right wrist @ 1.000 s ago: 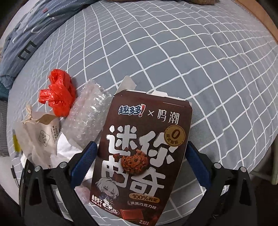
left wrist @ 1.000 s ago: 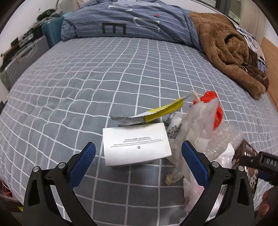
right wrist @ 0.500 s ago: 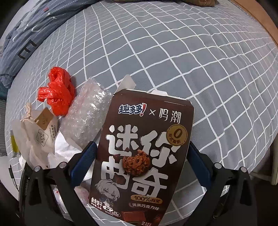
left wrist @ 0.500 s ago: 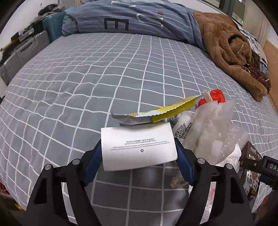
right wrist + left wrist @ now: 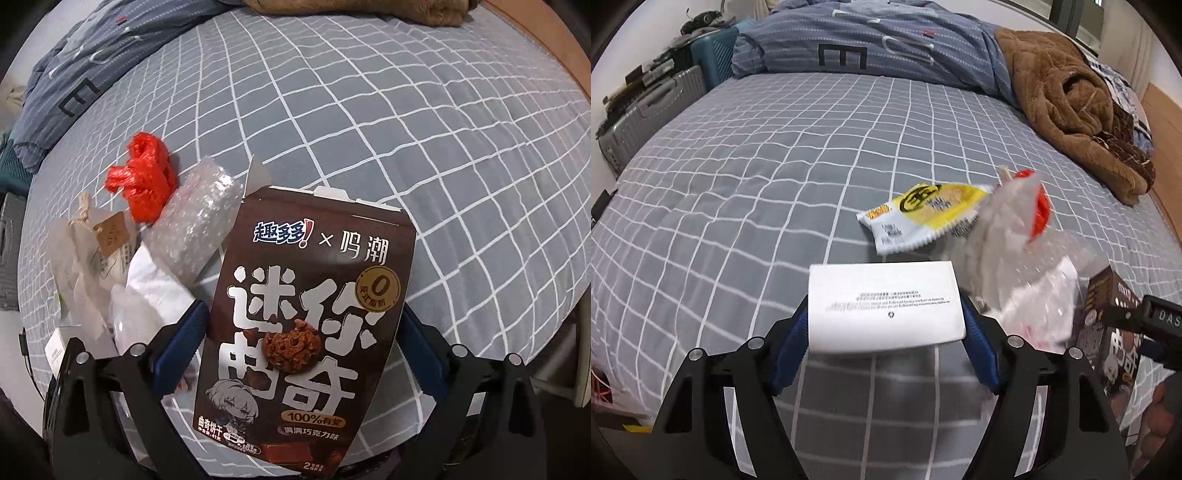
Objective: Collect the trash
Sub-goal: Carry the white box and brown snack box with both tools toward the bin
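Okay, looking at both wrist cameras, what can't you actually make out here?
- Left wrist: white box small print, too blurred; its near end hidden between the left gripper pads.
- Left wrist: cookie box mostly hidden by the right gripper.
- Right wrist: cookie box bottom cut off by the frame edge.

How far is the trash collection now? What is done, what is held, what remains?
No bin or bagged trash is visible. In hand: the left gripper is closing on the white box; the right gripper clamps the brown cookie box. Left: yellow wrapper, red bag, bubble wrap.
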